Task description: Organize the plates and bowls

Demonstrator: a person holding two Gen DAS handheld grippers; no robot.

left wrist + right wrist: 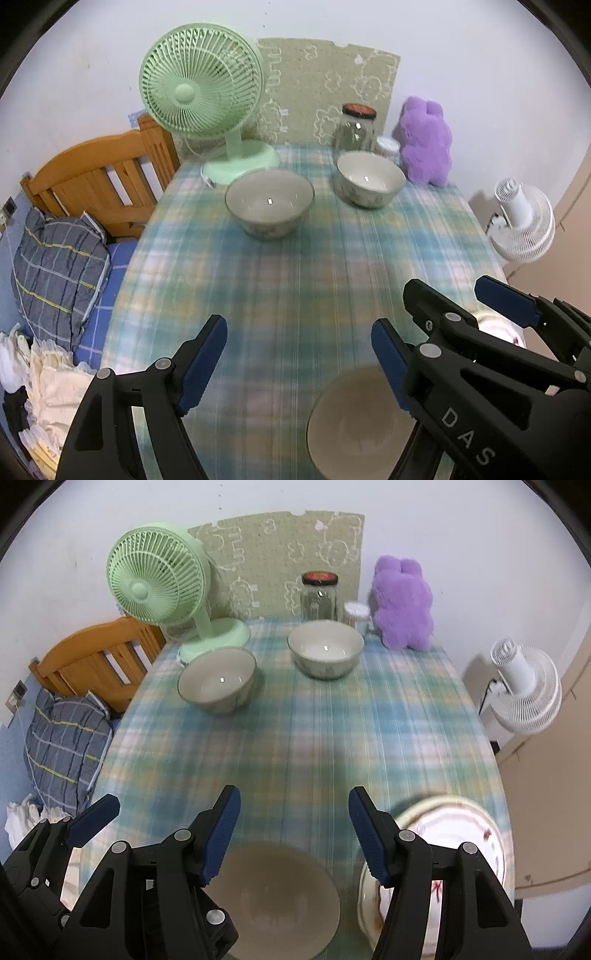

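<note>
Nearest bowl (273, 897) sits just below both released grippers, left gripper (299, 354) and right gripper (291, 830) empty-jawed, plate (461, 830) beside the right fingers, likely parked for stacking, two bowls (269, 206) well ahead

- White letters "DAS" run along the black body of the right gripper (465, 306), behind its blue fingers (388, 362), seen in the left wrist view; the word may continue out of frame.
- The jar (356, 127) far ahead of the fingers has a red and black lid; its print is too small to read.
- No other writing is legible.
</note>
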